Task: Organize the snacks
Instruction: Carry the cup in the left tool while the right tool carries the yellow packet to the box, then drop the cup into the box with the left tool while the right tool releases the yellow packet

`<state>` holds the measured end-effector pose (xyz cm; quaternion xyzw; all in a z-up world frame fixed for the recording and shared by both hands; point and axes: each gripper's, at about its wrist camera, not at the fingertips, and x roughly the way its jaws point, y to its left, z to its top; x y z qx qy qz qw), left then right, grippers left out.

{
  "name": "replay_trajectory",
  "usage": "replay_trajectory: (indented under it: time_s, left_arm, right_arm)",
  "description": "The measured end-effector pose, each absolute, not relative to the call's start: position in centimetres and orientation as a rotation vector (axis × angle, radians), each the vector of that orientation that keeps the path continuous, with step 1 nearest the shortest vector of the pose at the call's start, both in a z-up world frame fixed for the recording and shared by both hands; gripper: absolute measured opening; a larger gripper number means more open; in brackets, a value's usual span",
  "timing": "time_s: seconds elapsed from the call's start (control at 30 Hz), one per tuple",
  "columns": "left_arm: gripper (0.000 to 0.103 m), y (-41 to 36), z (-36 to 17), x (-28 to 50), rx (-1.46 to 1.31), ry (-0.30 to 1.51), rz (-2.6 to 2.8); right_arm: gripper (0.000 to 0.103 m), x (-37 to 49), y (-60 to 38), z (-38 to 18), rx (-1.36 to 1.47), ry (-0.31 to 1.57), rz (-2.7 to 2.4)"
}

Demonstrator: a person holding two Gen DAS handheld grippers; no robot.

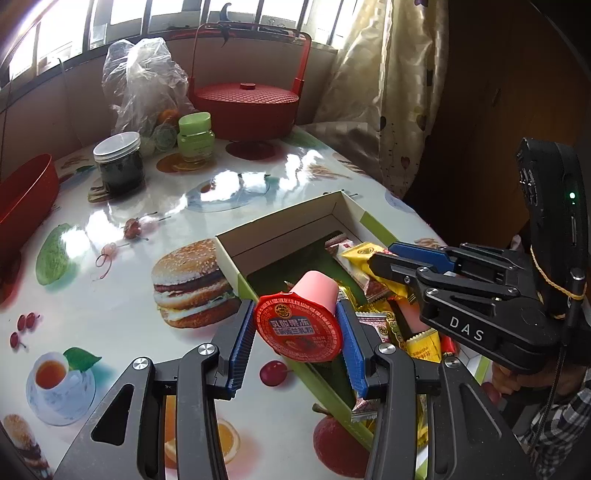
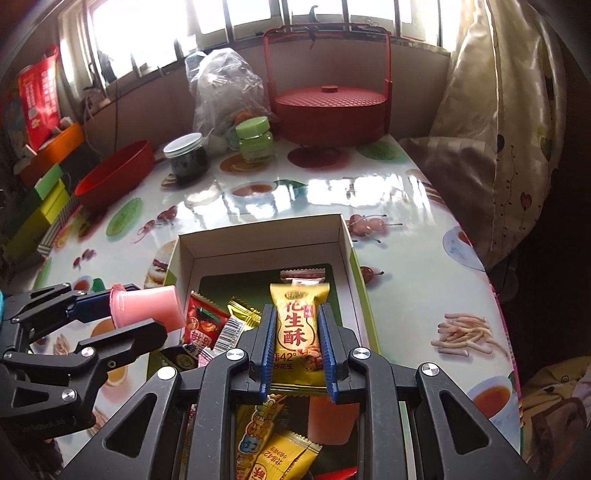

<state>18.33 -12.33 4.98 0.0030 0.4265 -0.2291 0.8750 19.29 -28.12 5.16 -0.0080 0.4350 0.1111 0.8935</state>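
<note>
The red bowl (image 1: pixel 26 199) is running off the left edge. The plastic bag (image 1: pixel 142 81) is veiling its contents. The right hand-held gripper (image 2: pixel 297 343) is covering the snacks under it.

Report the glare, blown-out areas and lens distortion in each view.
Left wrist view: window overexposed, white glare on the glossy tablecloth, black fisheye corners. Right wrist view: window blown out, glare streak across the tablecloth, curved edges, dark right side.
</note>
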Motion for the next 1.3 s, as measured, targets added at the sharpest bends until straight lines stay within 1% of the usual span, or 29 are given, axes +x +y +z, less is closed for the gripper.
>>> replay_trajectory:
  time_s: [0.57, 0.93, 1.3]
  left_arm:
    - [0.046, -13.6, 4.8, 18.9, 0.013, 0.895, -0.481]
    - [0.046, -13.8, 4.9, 18.2, 0.011, 0.9, -0.485]
    - [0.047, -12.8, 6.3, 16.5, -0.004, 0.858, -0.462]
  right_arm:
    - [0.021, 19.0, -28.5, 4.9, -0.023, 0.879, 0.219]
    - [0.033, 18.3, -28.5, 5.3, -0.009, 0.865, 0.219]
    - [0.04, 16.6, -28.4, 6.2, 0.003, 0.833, 0.207]
